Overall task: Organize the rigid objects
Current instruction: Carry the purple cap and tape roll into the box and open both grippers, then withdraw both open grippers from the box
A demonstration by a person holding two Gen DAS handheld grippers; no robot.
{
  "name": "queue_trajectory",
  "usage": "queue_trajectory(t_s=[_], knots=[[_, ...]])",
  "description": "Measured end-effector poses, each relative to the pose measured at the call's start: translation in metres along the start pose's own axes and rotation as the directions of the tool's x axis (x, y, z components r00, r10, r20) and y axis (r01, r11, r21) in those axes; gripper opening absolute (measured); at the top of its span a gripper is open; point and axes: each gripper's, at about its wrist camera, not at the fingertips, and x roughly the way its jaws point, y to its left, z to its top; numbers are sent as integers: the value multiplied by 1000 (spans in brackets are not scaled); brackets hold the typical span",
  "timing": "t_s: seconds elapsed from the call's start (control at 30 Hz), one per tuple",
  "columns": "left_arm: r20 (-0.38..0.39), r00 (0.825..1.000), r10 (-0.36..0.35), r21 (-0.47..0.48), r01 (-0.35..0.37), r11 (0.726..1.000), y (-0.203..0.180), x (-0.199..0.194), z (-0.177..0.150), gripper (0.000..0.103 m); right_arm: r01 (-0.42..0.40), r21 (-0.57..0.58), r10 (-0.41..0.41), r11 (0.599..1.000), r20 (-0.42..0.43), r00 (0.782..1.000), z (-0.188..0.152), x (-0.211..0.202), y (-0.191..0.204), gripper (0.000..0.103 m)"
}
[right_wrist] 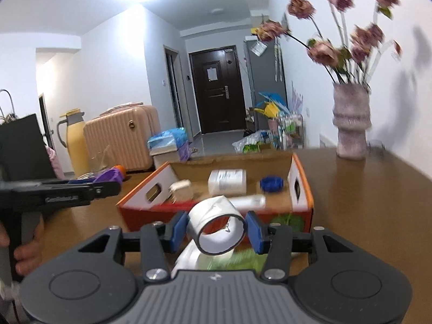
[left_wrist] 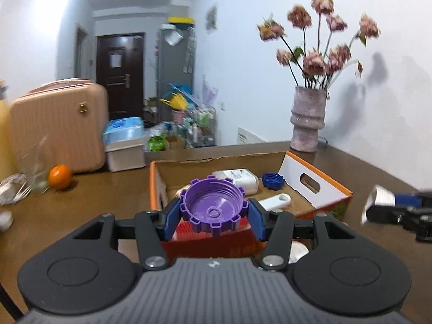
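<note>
Left gripper [left_wrist: 214, 214] fingers clamp a purple cap [left_wrist: 213, 206], right gripper [right_wrist: 216, 230] fingers pinch what looks like a tape roll [right_wrist: 220, 225], both poised near the cardboard box [right_wrist: 302, 186] at 12 o'clock, likely for dropping in.

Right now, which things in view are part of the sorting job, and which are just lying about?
Part of the job:
purple cap in left gripper
tape roll in right gripper
cardboard box
blue cap, white bottle inside the box

Lying about:
vase of dried flowers
orange
pink suitcase
yellow thermos
</note>
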Motion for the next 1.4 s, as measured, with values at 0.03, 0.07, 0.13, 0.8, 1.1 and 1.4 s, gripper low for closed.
queue_trajectory(t_s=[0.03,0.07,0.13,0.8,1.1,1.4], knots=[[-22,999,-30,15,30,999,2,15,7,53,6,-17,-6,1000,3,1000,8,11,-3,47],[-51,996,-70,23,72,997,4,30,13,53,13,-33,-13,999,0,1000,17,24,-8,47],[-117,987,-107,4,108,994,9,63,20,53,22,-38,-23,999,-15,1000,30,52,-18,47],[-307,951,-31,21,39,999,32,173,14,74,132,-197,-195,972,-351,916,61,251,-54,68],[-277,961,-25,-40,14,999,48,151,27,79,163,-149,-204,975,-317,926,74,232,-61,74],[-207,978,6,-67,-21,998,58,88,45,81,161,-157,-198,974,-259,945,93,172,-45,74]])
